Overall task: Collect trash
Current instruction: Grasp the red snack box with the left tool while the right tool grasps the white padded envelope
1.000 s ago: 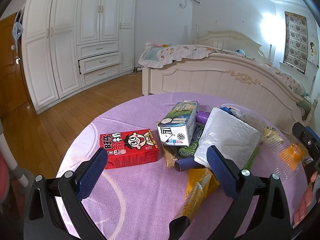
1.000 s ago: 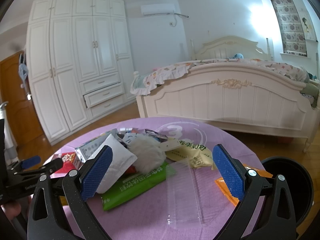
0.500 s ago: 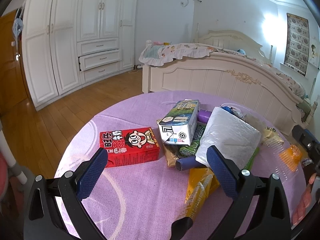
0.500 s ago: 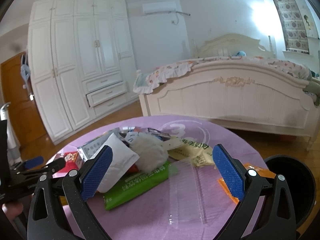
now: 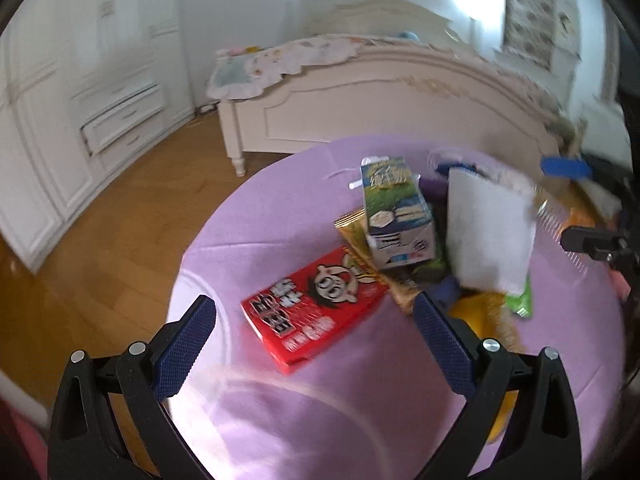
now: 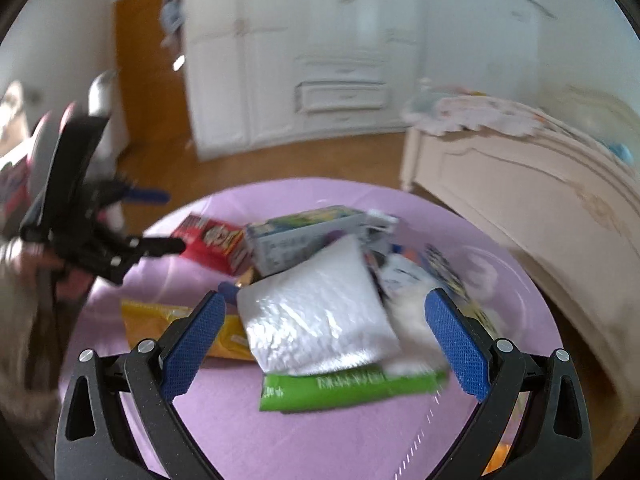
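Both the left gripper (image 5: 314, 334) and right gripper (image 6: 322, 330) hover with fingers spread wide, empty. The white pouch (image 6: 316, 312) tops the trash heap on the purple counter (image 6: 224, 432): red box (image 5: 314, 306) left of it, milk carton (image 5: 396, 216) behind, green wrapper (image 6: 348, 388) underneath, apparently; blur hides detail.

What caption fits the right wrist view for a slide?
Open right tongs hover over a white pouch atop trash on the purple table, green packet below.
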Tool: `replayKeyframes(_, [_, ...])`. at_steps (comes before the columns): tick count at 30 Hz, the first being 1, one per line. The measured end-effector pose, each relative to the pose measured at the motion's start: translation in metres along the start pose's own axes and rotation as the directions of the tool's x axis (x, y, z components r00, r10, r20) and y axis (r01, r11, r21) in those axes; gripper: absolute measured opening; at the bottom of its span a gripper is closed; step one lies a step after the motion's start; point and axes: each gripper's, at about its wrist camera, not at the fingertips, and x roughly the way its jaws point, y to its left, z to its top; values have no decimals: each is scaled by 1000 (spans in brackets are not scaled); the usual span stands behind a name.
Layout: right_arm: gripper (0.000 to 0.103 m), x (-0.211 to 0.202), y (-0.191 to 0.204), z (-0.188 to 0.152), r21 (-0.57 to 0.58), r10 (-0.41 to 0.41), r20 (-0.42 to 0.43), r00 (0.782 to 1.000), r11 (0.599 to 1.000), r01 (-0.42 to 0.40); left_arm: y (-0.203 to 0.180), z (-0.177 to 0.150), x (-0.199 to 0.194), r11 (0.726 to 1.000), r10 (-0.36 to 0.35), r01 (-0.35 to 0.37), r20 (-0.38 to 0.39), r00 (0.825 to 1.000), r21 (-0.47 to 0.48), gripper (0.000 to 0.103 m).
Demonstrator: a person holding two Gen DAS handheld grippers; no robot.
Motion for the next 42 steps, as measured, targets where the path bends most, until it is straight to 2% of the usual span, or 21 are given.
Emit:
replayKeyframes(3, [99, 18, 3, 4, -41, 35, -66, 997, 998, -38, -1, 1, 11, 994, -56, 58, -25, 998, 90, 98])
replayKeyframes(7, [99, 36, 4, 0, -71, 60, -134, 989, 995, -69, -2, 2, 24, 979, -71, 79, -50, 996, 187, 98])
replayKeyframes(11, [99, 47, 5, -5, -73, 79, -174, 982, 993, -93, 2, 3, 38, 975, -85, 103, -96, 992, 198, 97])
replayKeyframes(14, [98, 55, -2, -7, -43, 88, -204, 975, 994, -99, 2, 1, 44, 977, -68, 90, -119, 991, 194, 75])
replayKeyframes(17, [98, 59, -9, -9, 0, 85, -218, 972, 996, -87, 5, 2, 46, 983, -49, 71, -127, 991, 169, 67])
replayKeyframes(20, [85, 53, -16, -10, 60, 92, -189, 978, 995, -82, 5, 0, 41, 988, -66, 82, -125, 990, 132, 56])
replayKeyframes(22, [73, 49, -21, -10, 100, 97, -174, 980, 992, -81, 6, -1, 40, 991, -56, 70, -123, 991, 114, 55])
replayKeyframes(27, [56, 40, -30, -11, 158, 80, -159, 984, 986, -55, 7, 1, 38, 997, -51, 57, -113, 992, 47, 50])
replayKeyframes(31, [36, 34, -32, -11, 225, 123, -131, 984, 970, -91, 9, -1, 30, 999, -37, 36, -93, 995, -6, 49])
replayKeyframes(37, [18, 9, -22, -15, 247, 153, -62, 986, 960, -134, 4, -1, 5, 999, -22, 20, -37, 999, -35, 49])
replayKeyframes(42, [14, -14, -18, -19, 287, 177, 1, 984, 943, -170, 4, -1, -19, 997, -35, 36, 14, 999, -69, 49])
